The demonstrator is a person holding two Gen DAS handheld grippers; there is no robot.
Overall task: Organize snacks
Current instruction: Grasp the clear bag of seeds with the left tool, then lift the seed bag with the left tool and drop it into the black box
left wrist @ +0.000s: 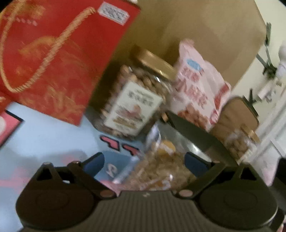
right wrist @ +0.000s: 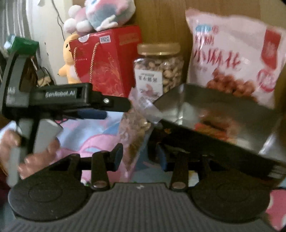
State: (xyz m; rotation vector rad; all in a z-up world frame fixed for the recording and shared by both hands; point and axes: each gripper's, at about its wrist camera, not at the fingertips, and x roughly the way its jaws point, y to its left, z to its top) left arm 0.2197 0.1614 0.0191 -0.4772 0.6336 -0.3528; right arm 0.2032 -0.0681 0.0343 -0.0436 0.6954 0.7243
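A pale blue and pink printed cloth [left wrist: 44,139] covers the surface, and a tall brown cardboard wall [left wrist: 205,32] closes off the far side.

Near the middle lies a clear bag of nuts [right wrist: 132,130], its top crumpled. In the left wrist view the bag [left wrist: 160,169] sits between the spread fingers of the left gripper [left wrist: 144,160]; whether the pads touch it is too blurred to tell. In the right wrist view the left gripper [right wrist: 107,108] reaches in from the left towards the bag's top, with a hand [right wrist: 10,146] on its handle. The right gripper [right wrist: 141,153] stands with its fingers apart on either side of the bag's near end; contact there cannot be made out.

Just right of the bag is an open black box with a shiny silver lining [right wrist: 223,125], tilted, with reddish-brown snacks blurred inside. Behind the bag stands an upright clear jar [right wrist: 159,71] filled with pale nuts, capped with a gold lid and carrying a white label. To its right, a pink-and-white snack packet [right wrist: 232,57] leans against the cardboard. To the jar's left stands a red gift box with a gold cord handle [right wrist: 105,62], with soft toys [right wrist: 100,16] on top and a yellow one beside it. In the left wrist view a second small nut jar [left wrist: 237,142] shows on the far right.
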